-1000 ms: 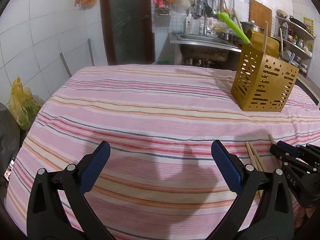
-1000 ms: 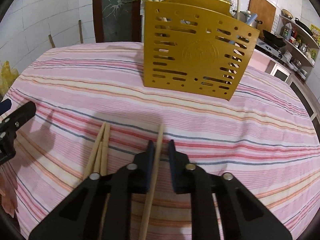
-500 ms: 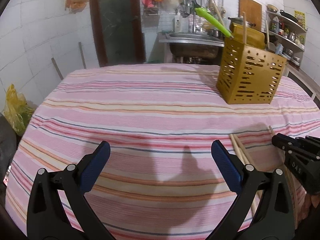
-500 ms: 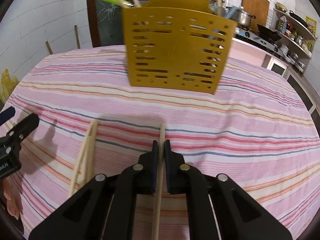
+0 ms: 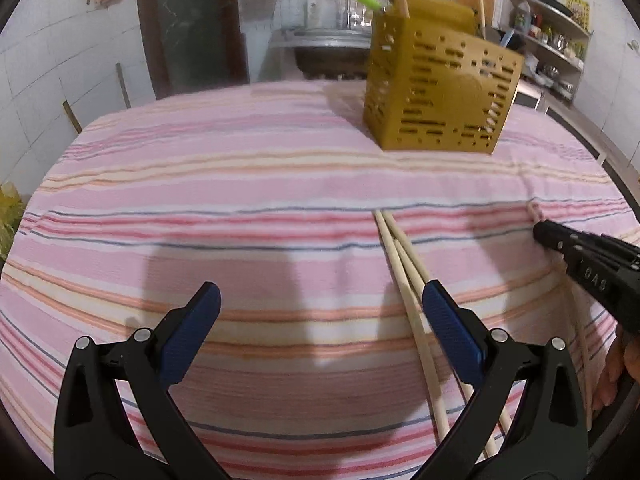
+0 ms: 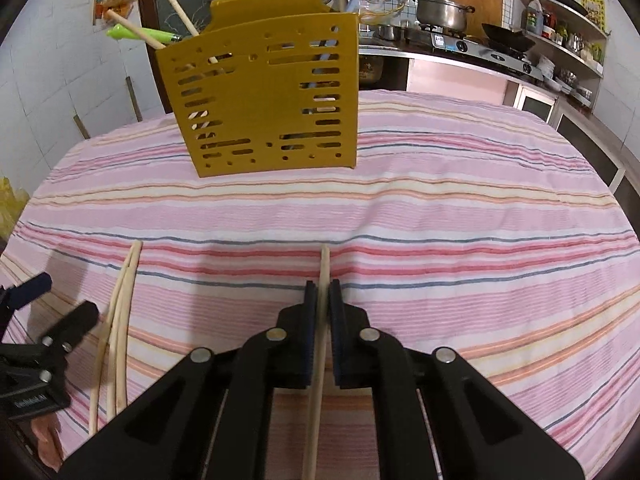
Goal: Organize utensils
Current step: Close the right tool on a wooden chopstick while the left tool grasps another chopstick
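Your striped tablecloth [image 6: 460, 208] carries the yellow utensil caddy [image 6: 264, 96] at its far side, with utensils already standing in it. Your right gripper [image 6: 323, 294] is clamped on one chopstick [image 6: 324, 264] lying on the cloth. Your left gripper [image 5: 320, 304] hangs wide open and empty, its right finger touching the loose chopsticks [image 5: 404, 264].

Striped-cloth table [image 6: 460, 184] bears a yellow utensil caddy [image 6: 264, 96] and loose chopsticks [image 6: 120, 312].
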Action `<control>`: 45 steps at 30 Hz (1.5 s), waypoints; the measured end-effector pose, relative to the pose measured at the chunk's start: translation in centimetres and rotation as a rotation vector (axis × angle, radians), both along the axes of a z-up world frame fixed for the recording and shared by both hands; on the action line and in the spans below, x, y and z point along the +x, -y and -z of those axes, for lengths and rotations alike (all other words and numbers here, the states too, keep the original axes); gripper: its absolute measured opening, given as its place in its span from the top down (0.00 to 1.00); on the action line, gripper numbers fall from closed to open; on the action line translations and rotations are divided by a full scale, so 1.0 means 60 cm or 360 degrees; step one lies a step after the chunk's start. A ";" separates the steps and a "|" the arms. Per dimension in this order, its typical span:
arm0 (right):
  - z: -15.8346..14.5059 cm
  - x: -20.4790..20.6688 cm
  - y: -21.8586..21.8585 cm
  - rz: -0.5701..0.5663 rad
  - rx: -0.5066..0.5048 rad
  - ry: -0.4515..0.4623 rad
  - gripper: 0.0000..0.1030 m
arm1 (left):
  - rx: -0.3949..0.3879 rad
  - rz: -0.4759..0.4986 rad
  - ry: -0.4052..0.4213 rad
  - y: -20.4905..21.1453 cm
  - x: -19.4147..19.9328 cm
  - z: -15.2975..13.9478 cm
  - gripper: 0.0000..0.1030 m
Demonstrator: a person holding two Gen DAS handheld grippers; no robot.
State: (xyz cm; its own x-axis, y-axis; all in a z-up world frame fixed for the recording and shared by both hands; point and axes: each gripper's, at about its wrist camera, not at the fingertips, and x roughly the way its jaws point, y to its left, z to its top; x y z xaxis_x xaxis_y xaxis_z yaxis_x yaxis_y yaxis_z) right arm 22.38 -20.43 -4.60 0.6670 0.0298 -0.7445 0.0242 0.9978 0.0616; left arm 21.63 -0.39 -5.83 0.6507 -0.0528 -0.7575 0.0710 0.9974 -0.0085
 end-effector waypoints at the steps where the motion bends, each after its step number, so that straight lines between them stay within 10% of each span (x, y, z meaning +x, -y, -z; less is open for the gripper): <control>1: 0.001 0.001 -0.001 -0.0002 -0.0003 0.0003 0.93 | 0.0010 -0.0012 -0.0007 -0.003 0.000 0.001 0.05; 28: 0.005 0.002 0.013 0.0020 0.0061 0.0008 0.93 | 0.0125 -0.0090 -0.0122 0.019 0.022 0.018 0.06; 40: 0.009 0.011 0.016 0.0031 0.0064 -0.0020 0.93 | 0.0100 -0.0023 -0.0106 0.065 0.053 0.008 0.63; 45: 0.010 0.021 0.009 0.0049 0.0018 -0.0044 0.93 | 0.0062 -0.0027 -0.0135 0.068 0.049 0.005 0.71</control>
State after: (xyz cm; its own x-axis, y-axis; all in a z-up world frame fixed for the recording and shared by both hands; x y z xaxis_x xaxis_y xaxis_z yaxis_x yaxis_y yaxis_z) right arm 23.64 -20.97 -5.17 0.6469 0.0181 -0.7624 0.0566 0.9958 0.0717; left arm 24.58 -4.47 -6.10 0.5849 -0.0118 -0.8110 0.0551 0.9982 0.0252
